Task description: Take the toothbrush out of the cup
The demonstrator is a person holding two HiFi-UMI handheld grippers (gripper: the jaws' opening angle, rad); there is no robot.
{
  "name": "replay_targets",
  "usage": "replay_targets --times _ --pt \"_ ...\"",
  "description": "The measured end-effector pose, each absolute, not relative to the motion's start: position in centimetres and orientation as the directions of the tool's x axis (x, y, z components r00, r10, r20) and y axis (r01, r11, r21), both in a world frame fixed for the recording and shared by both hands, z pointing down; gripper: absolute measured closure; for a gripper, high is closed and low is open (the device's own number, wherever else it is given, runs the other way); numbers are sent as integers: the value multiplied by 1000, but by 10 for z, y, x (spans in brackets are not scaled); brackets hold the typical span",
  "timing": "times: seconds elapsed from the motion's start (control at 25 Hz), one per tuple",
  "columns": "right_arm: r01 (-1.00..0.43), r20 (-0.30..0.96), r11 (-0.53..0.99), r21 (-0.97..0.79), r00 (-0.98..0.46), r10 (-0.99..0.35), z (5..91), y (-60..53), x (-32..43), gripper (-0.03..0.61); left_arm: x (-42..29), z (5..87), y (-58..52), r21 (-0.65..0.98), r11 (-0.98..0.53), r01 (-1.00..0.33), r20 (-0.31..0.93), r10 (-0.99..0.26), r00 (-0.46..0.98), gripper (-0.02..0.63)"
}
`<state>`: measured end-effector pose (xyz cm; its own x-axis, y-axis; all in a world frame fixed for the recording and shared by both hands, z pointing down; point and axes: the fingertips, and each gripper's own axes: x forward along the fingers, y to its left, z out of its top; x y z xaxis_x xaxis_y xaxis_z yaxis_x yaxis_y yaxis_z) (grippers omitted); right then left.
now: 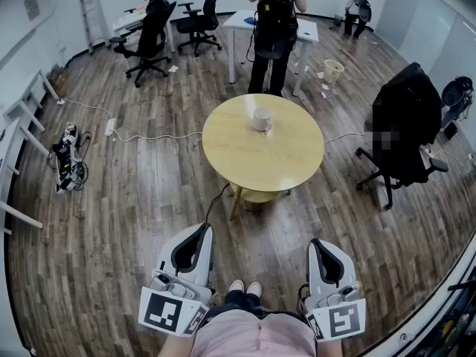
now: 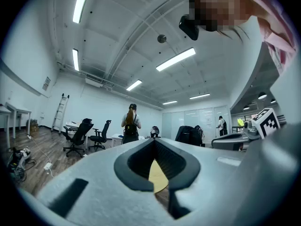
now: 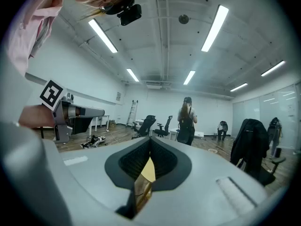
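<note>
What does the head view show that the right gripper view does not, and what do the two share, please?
Only the head view shows the small white cup on the round pale wooden table, the white cable across the floor and the wearer's white shoes. Only the right gripper view shows the long ceiling strip lights and the black head-mounted camera. Both show the standing person with a black backpack, the pale metal ladder, the black office chairs, the left gripper and, as a mere sliver in the gripper view, that table.
</note>
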<state>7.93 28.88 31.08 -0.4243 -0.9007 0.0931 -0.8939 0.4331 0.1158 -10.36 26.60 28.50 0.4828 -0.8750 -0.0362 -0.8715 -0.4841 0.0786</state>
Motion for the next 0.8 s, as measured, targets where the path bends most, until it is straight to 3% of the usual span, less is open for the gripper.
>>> replay_targets --times 0.6,0.8 --pt "-888 55 453 79 -450 -891 306 289 76 577 -105 283 269 76 -475 -877 -33 -880 474 617" --pt "-875 48 484 30 -482 -875 313 285 76 541 -94 288 263 61 -498 -865 -21 -867 497 617"
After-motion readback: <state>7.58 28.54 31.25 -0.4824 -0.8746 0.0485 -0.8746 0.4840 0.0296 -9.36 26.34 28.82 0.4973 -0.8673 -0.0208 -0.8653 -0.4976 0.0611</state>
